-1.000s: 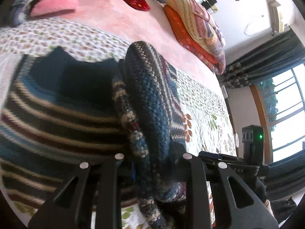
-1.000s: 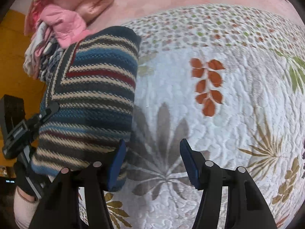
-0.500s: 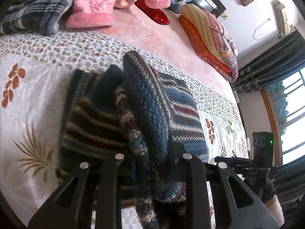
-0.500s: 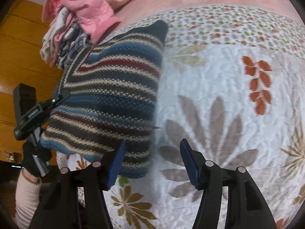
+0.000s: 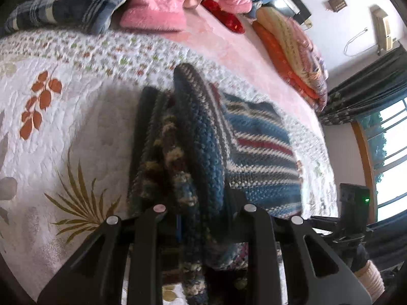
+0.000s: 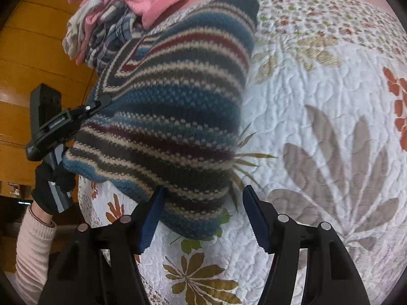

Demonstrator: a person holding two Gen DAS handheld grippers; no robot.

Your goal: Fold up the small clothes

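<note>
A small knitted sweater (image 6: pixel 173 117) with blue, dark, cream and red stripes hangs folded above the quilted bedspread (image 6: pixel 330 106). My left gripper (image 5: pixel 203 218) is shut on a thick bunched edge of the sweater (image 5: pixel 201 137), which rises between its fingers. In the right wrist view the left gripper (image 6: pixel 99 101) shows clamped on the sweater's left edge, held by a gloved hand (image 6: pixel 51 190). My right gripper (image 6: pixel 203 216) stands open just under the sweater's lower corner, with only quilt between its blue pads (image 6: pixel 152 218). The right gripper's body (image 5: pixel 353 203) shows at the far right of the left wrist view.
A pile of pink and plaid clothes (image 5: pixel 101 7) lies at the bed's far side, with folded striped quilts (image 5: pixel 292 48) beyond. The white leaf-patterned bedspread (image 5: pixel 51 127) spreads out left of the sweater. An orange wooden wall (image 6: pixel 30 50) stands to the left, curtains and a window (image 5: pixel 381 127) to the right.
My left gripper has lifted and pulled the sweater back, so more bedspread shows beneath it. In the right wrist view the sweater has swung right and lower, toward the open right gripper.
</note>
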